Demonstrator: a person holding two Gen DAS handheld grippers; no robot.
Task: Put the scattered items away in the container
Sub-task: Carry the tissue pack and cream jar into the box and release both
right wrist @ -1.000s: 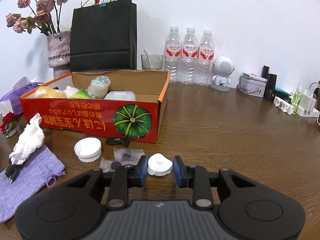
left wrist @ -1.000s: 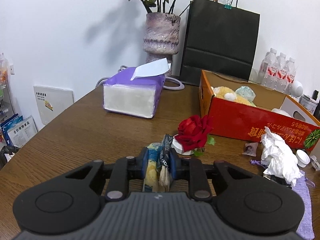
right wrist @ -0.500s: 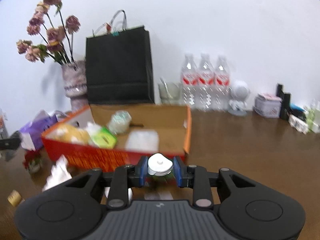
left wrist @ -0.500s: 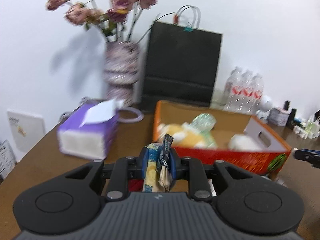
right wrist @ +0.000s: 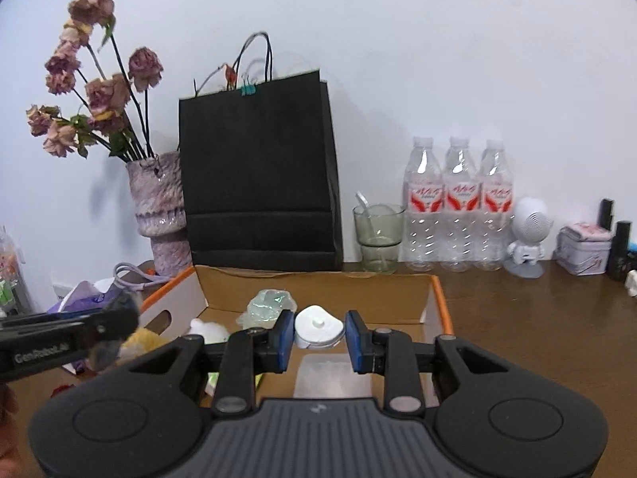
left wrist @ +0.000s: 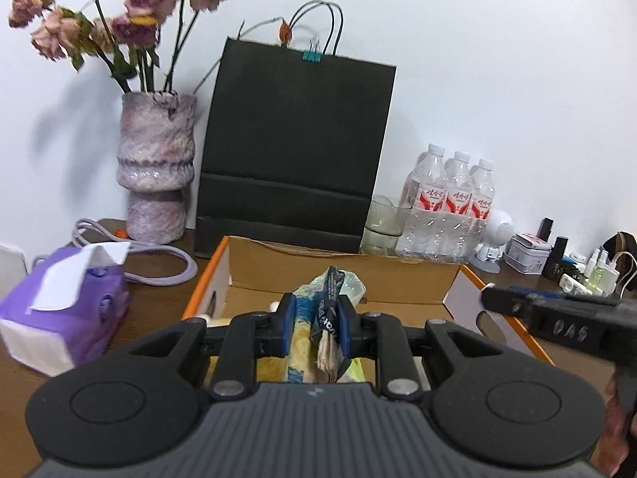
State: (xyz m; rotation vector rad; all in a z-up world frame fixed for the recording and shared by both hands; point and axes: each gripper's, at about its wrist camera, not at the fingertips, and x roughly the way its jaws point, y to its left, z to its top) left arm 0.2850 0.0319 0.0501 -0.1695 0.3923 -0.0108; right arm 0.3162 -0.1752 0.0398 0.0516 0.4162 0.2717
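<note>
My left gripper (left wrist: 313, 330) is clamped on a crumpled snack packet (left wrist: 327, 318), its blue pads (left wrist: 287, 328) pressed in on both sides of the wrapper, which sticks up between them. It hangs over the open cardboard box (left wrist: 422, 283), above the near part of its inside. My right gripper (right wrist: 319, 340) is closed on a small white cap (right wrist: 318, 327); the pads (right wrist: 285, 338) touch its left and right edges, and it too is held over the box (right wrist: 310, 292), near the middle. From the left camera I see the right gripper's dark body coming in at the right edge by the box's right wall; from the right camera the left one crosses the lower left.

Inside the box I can make out a crinkled clear bag (right wrist: 270, 304) toward the back, something white and fluffy (right wrist: 207, 328) and a yellow soft thing (right wrist: 145, 338) on the left, and a pale plastic lid (right wrist: 332, 374) on the floor under the cap.

The box sits on a brown wooden table (right wrist: 537, 318). Behind it, against a white wall, stand a black paper bag (left wrist: 294, 147), a vase (left wrist: 157, 171) of dried roses, a glass (right wrist: 378, 237), three water bottles (right wrist: 458, 203) and a little white robot figure (right wrist: 527, 235). A purple tissue pack (left wrist: 63, 306) lies left of the box.
</note>
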